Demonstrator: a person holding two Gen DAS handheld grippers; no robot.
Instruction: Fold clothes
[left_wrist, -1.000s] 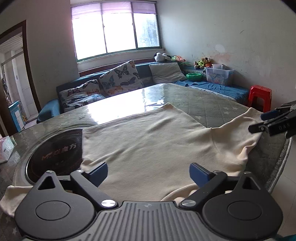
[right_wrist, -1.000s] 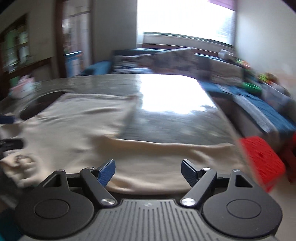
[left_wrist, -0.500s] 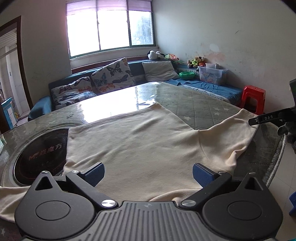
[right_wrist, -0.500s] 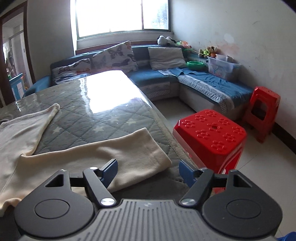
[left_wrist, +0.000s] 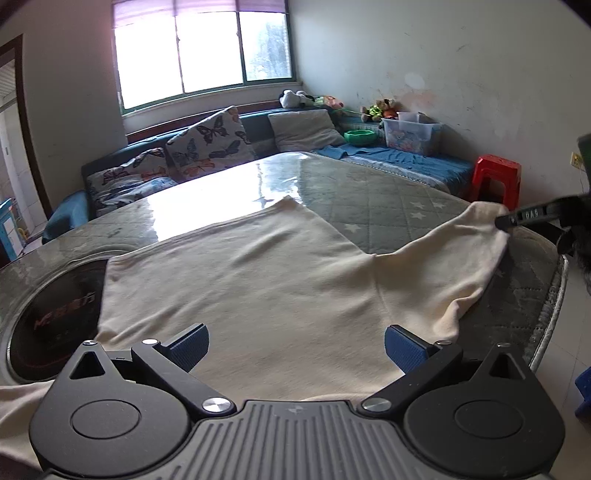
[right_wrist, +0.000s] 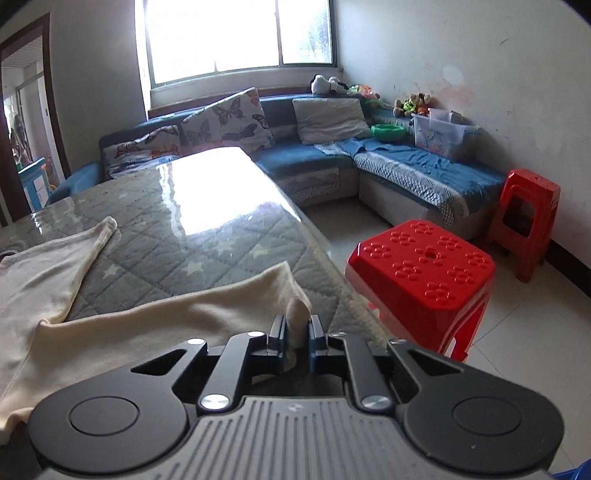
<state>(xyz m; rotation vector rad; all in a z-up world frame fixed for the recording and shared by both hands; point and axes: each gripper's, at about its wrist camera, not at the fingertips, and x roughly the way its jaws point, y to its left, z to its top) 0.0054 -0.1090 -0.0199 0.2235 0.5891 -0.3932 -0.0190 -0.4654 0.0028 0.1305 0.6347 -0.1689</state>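
A cream long-sleeved shirt lies spread flat on the quilted table top. Its right sleeve stretches toward the table's right edge. My left gripper is open and hovers over the shirt's near edge, holding nothing. My right gripper is shut on the cuff end of that sleeve, which bunches up between the fingers. In the left wrist view the right gripper shows at the far right, at the sleeve's tip.
A round dark induction plate is set into the table at the left. A red plastic stool stands close to the table's right edge, another by the wall. A blue corner sofa runs behind the table.
My right gripper has closed on the end of the sleeve; half a second ago it was open just before the cuff. My left gripper has stayed open over the shirt's near edge.
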